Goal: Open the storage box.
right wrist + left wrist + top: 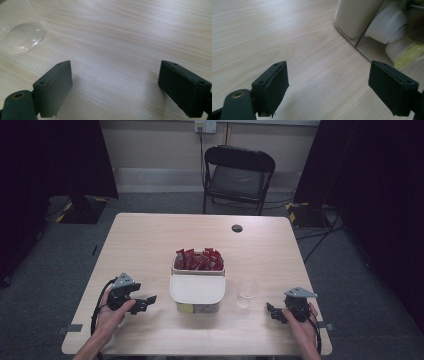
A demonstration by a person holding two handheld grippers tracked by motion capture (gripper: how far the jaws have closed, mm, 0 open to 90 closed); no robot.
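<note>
High view is showing both grippers lying low on the table, jaws spread wide and holding nothing: left gripper (143, 303) beside the box (197, 292) of red packets (199, 259), right gripper (275, 312) near the cup (247, 293). Nothing is looking moved yet; all the work is remaining.

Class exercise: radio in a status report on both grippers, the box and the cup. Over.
Left gripper open, empty, left of the box. Right gripper open, empty, right of the clear cup. Nothing between grippers and either.
</note>
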